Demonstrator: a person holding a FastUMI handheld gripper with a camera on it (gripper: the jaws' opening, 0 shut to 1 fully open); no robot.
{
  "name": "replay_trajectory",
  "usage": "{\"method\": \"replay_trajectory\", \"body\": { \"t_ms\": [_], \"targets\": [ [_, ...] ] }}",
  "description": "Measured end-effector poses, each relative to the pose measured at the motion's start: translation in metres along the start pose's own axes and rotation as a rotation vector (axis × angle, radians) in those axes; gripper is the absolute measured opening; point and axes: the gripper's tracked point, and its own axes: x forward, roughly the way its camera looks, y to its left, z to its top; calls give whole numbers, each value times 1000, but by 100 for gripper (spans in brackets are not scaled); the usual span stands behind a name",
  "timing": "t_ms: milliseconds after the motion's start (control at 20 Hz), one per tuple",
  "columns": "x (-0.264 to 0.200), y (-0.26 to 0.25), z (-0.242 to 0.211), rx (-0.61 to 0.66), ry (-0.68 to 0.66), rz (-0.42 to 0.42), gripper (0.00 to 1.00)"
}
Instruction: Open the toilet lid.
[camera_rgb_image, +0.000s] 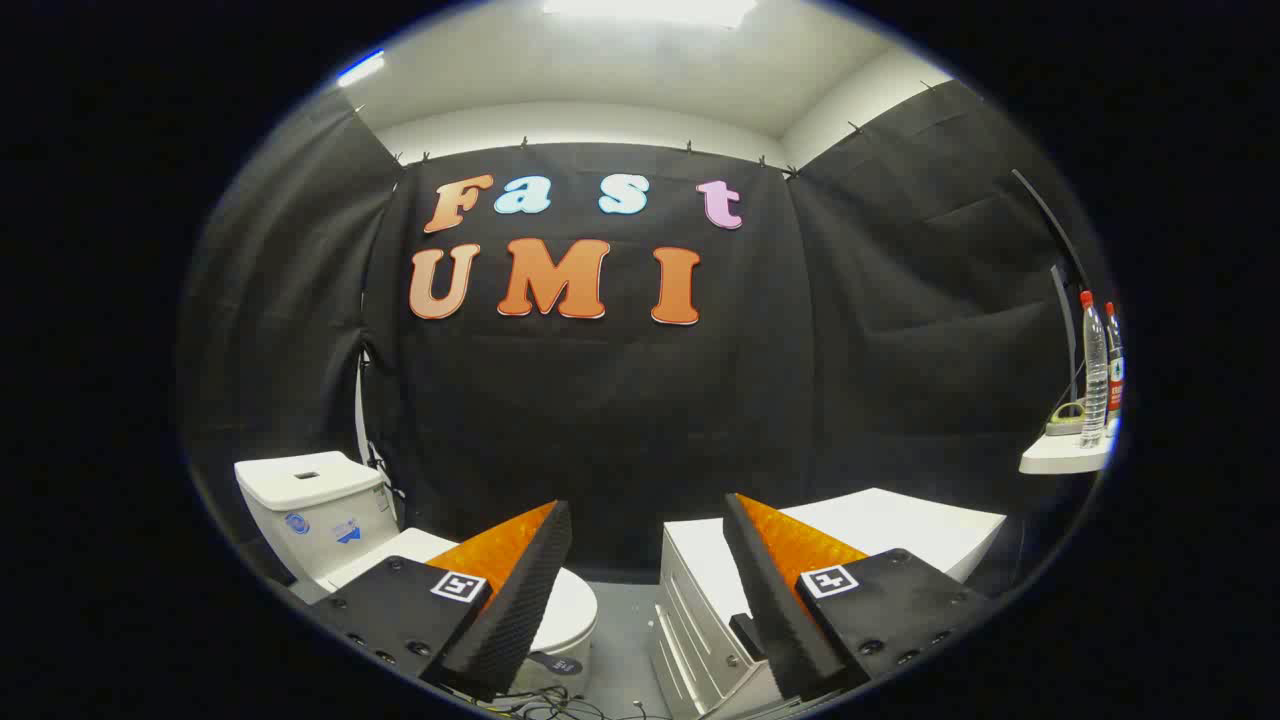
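A white toilet stands low on the left, its tank (318, 510) against the booth's black wall. Its lid (566, 605) lies down flat over the bowl, partly hidden behind my left finger (520, 580). My gripper (645, 515) is open, with a wide gap and nothing between its fingers. It hovers above and short of the toilet, pointing at the back wall. The lid's front edge shows just past the left fingertip.
A white drawer cabinet (700, 600) stands to the right of the toilet, behind my right finger (770, 580). A small white shelf (1065, 455) further right carries two bottles (1095, 370). Grey floor (620, 640) runs between toilet and cabinet, with cables near the toilet base.
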Motion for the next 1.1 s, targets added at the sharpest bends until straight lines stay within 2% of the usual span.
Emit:
{"method": "replay_trajectory", "body": {
  "t_ms": [1100],
  "targets": [
    [1,4,-4,4,15,10,98]
  ]
}}
